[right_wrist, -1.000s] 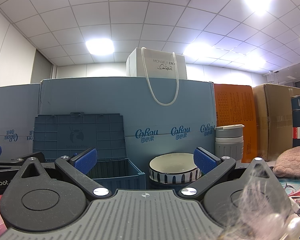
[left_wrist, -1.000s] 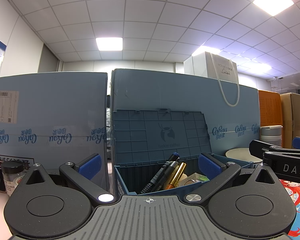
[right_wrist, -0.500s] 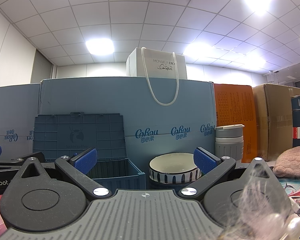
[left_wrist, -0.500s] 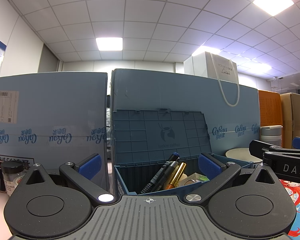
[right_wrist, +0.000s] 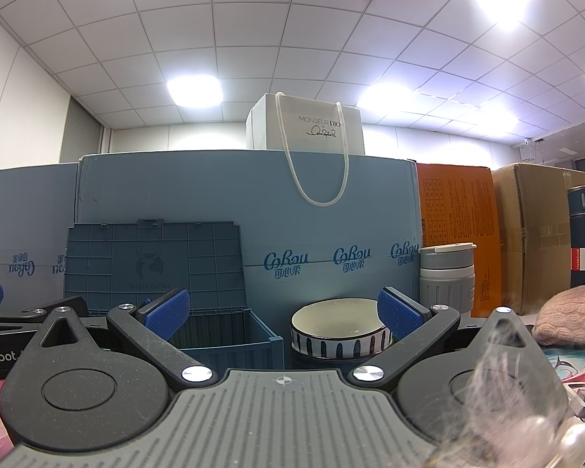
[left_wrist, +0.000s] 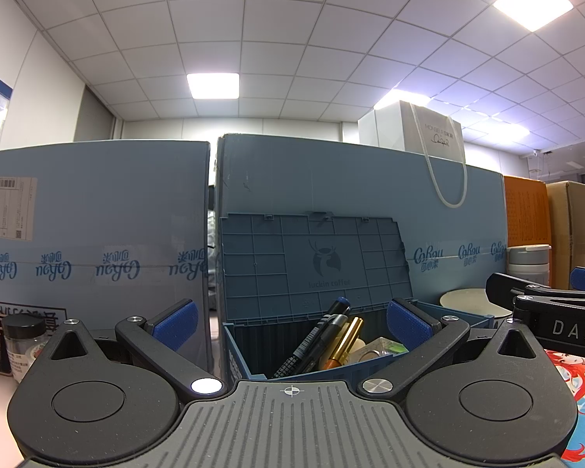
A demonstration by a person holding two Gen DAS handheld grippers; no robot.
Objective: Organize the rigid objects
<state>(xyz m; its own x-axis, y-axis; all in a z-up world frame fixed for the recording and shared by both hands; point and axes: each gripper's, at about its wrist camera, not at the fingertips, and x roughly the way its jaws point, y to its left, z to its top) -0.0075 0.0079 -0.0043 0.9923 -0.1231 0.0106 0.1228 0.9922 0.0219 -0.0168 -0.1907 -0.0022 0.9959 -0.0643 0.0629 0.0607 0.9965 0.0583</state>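
The blue storage box (left_wrist: 253, 355), lid up, stood just beyond and between the left gripper's (left_wrist: 290, 321) spread, empty fingers, holding a black marker (left_wrist: 319, 337) and a gold tube (left_wrist: 345, 341). The right gripper's (right_wrist: 284, 312) fingers, also apart and empty, framed a striped bowl (right_wrist: 339, 333).

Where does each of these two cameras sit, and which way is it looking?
Left wrist: on the left hand-held gripper, low, facing the open blue storage box holding pens; its open fingers show.
Right wrist: on the right hand-held gripper, facing the striped bowl; its open fingers show.
Shared: box, bowl, white gift bag.
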